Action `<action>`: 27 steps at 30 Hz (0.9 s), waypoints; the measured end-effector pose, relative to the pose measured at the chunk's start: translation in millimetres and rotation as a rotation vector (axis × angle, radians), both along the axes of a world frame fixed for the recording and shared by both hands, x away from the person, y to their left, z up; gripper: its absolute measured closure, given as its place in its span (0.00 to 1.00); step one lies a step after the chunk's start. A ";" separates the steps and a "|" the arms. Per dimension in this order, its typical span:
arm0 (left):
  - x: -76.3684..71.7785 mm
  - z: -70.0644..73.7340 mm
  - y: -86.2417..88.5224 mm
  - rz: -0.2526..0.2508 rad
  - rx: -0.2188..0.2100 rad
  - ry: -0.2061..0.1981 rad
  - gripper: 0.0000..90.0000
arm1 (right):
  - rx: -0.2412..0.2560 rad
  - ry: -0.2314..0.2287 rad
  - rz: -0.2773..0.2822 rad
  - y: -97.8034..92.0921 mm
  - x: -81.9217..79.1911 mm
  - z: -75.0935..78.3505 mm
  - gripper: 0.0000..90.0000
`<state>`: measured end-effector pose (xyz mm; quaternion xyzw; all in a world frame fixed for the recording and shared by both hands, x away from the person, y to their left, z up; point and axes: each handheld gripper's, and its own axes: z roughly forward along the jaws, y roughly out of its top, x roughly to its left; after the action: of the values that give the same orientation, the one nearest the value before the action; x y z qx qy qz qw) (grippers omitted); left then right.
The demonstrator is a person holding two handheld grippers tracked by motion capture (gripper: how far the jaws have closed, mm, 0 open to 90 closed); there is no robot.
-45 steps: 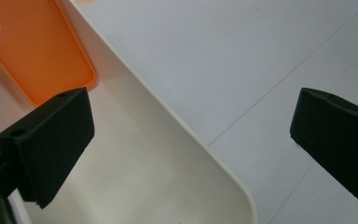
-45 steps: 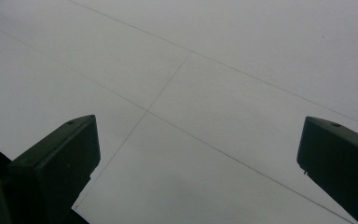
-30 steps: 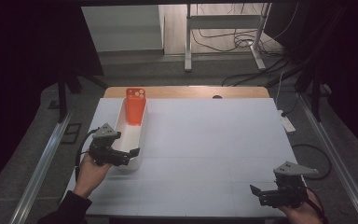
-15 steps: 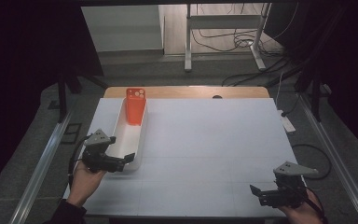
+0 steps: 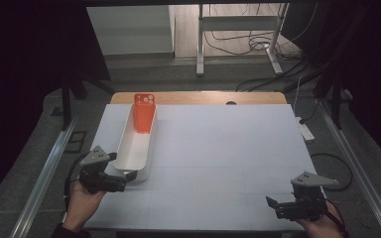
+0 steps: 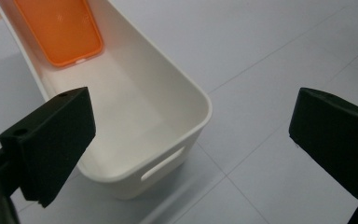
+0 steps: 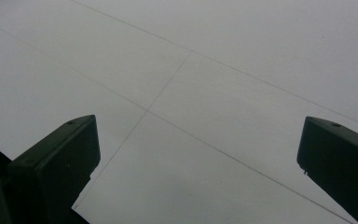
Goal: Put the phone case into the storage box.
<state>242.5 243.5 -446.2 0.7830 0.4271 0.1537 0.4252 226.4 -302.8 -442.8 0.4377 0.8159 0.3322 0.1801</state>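
Observation:
A long white bin lies on the left part of the white table. An orange phone case leans upright against its far end. In the left gripper view the bin runs away from me with the orange case at its far end. My left gripper is open at the bin's near end, its jaws wide apart and empty. My right gripper is open over the bare table near the front right, nothing between its jaws.
A wooden strip edges the table's far side. Metal rails run along both sides of the table. A power strip lies off the right edge. The floor behind holds a frame with cables.
My left gripper has drawn back toward me and to the left, from over the bin's near part to just outside its near end. The right gripper has stayed put.

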 end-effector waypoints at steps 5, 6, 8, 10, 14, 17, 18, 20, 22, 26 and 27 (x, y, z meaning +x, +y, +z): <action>-9.0 -1.9 6.1 0.016 0.001 0.003 0.01 | 0.000 0.001 -0.001 0.2 0.0 0.0 0.00; -9.0 -1.9 6.1 0.016 0.001 0.003 0.01 | 0.000 0.001 -0.001 0.2 0.0 0.0 0.00; -12.3 -2.4 8.3 0.021 0.002 0.003 0.01 | 0.000 0.001 0.000 0.1 0.1 0.0 0.00; -14.9 -3.0 10.2 0.025 -0.002 0.004 0.01 | 0.000 0.001 -0.001 0.1 0.1 -0.1 0.00; -19.7 -4.9 13.0 0.029 -0.006 0.012 0.01 | 0.000 0.001 -0.001 0.1 0.1 -0.1 0.00; -23.2 -5.8 14.4 0.033 -0.001 0.014 0.01 | 0.001 0.003 -0.001 0.1 0.1 -0.1 0.00; -24.3 -6.2 14.7 0.034 -0.002 0.015 0.01 | 0.000 0.001 -0.001 0.0 0.1 -0.1 0.00; -26.5 -6.9 15.9 0.039 0.003 0.016 0.01 | 0.001 0.001 -0.001 0.0 0.1 -0.1 0.00; -27.6 -7.2 16.4 0.041 0.003 0.017 0.01 | 0.001 0.001 -0.001 0.0 0.2 -0.1 0.00; -31.9 -7.9 19.0 0.049 0.004 0.019 0.01 | 0.000 0.001 -0.002 0.0 0.1 -0.1 0.00; -33.2 -8.0 19.7 0.051 0.005 0.019 0.01 | 0.001 0.002 -0.003 0.1 0.0 0.0 0.00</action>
<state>209.3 263.2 -454.1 0.7743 0.4506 0.1579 0.4153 226.5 -302.7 -442.8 0.4393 0.8154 0.3317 0.1794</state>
